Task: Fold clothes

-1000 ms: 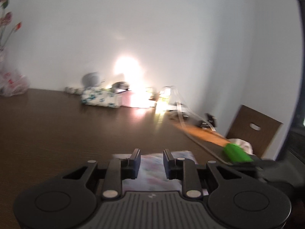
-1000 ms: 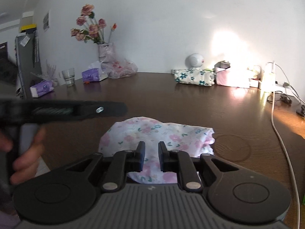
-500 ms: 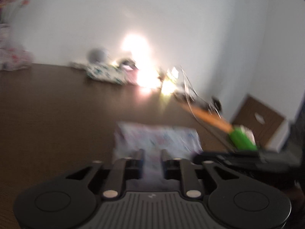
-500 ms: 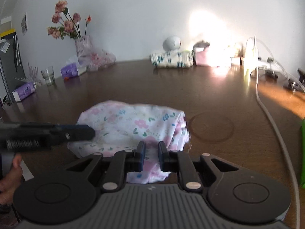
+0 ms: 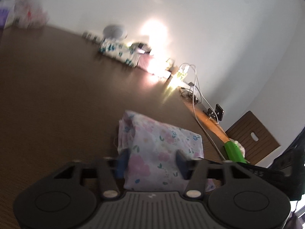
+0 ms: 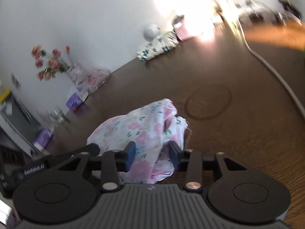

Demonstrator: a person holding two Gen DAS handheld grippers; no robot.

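Note:
A folded white garment with pink flowers (image 5: 160,141) lies on the dark wooden table (image 5: 57,95). My left gripper (image 5: 151,161) is open, its fingers apart on either side of the garment's near end. In the right wrist view the same garment (image 6: 141,127) lies bunched, and my right gripper (image 6: 152,155) is open with its fingers astride the cloth's near edge. The left gripper's black body (image 6: 53,162) shows at the lower left of the right wrist view. Neither gripper pinches the cloth.
A floral pouch (image 6: 158,45), a white round device (image 6: 151,31) and a pink box stand at the far wall. Flowers in a vase (image 6: 55,63), tissue packs and a glass stand at the left. A white cable (image 6: 276,72) runs along the right. A wooden chair (image 5: 253,141) stands beyond the table edge.
Both grippers have opened from shut to wide apart. Both views have tilted and moved closer over the garment, which looks more bunched.

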